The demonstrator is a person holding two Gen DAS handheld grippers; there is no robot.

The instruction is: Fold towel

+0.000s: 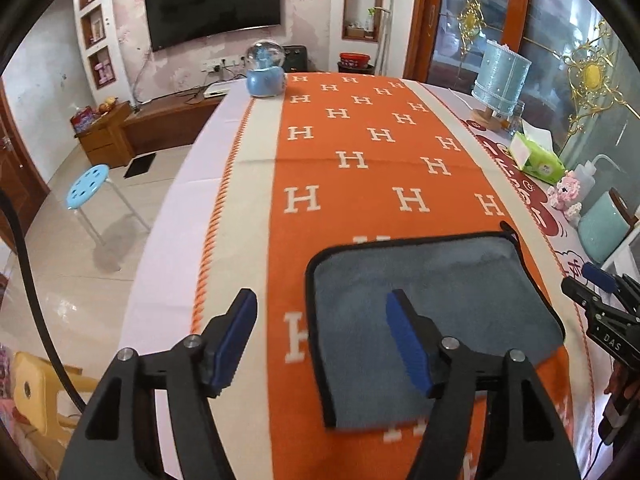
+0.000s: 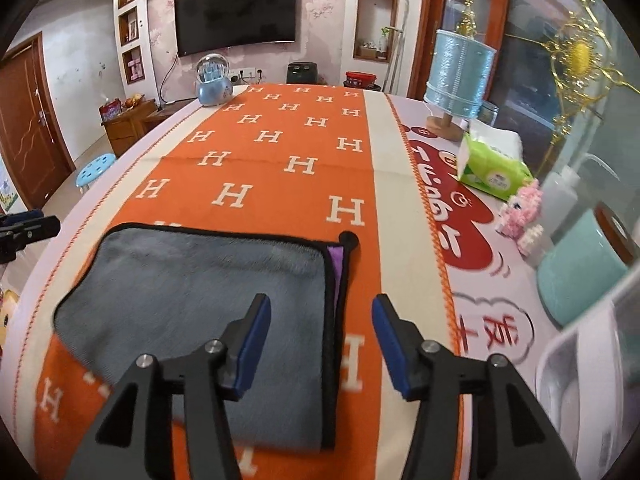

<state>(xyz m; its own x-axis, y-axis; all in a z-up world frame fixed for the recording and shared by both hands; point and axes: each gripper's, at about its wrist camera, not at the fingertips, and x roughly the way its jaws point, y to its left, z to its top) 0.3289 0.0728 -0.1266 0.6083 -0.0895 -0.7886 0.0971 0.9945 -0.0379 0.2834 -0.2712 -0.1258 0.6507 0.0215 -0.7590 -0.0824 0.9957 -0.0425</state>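
A grey towel (image 1: pixel 432 304) with black edging lies folded flat on the orange H-pattern runner (image 1: pixel 360 168). In the right wrist view the towel (image 2: pixel 192 292) shows a purple underside at its right edge. My left gripper (image 1: pixel 322 340) is open and empty, above the towel's left edge. My right gripper (image 2: pixel 320 340) is open and empty, above the towel's right edge. The right gripper also shows at the right edge of the left wrist view (image 1: pixel 600 300), and the left gripper shows at the left edge of the right wrist view (image 2: pixel 24 228).
On the table's right side stand a blue lamp (image 2: pixel 456 76), a green tissue pack (image 2: pixel 492 164), a pink toy (image 2: pixel 520 216) and a teal cup (image 2: pixel 580 276). A snow globe (image 1: pixel 266 72) sits at the far end. A blue stool (image 1: pixel 88 188) stands on the floor at left.
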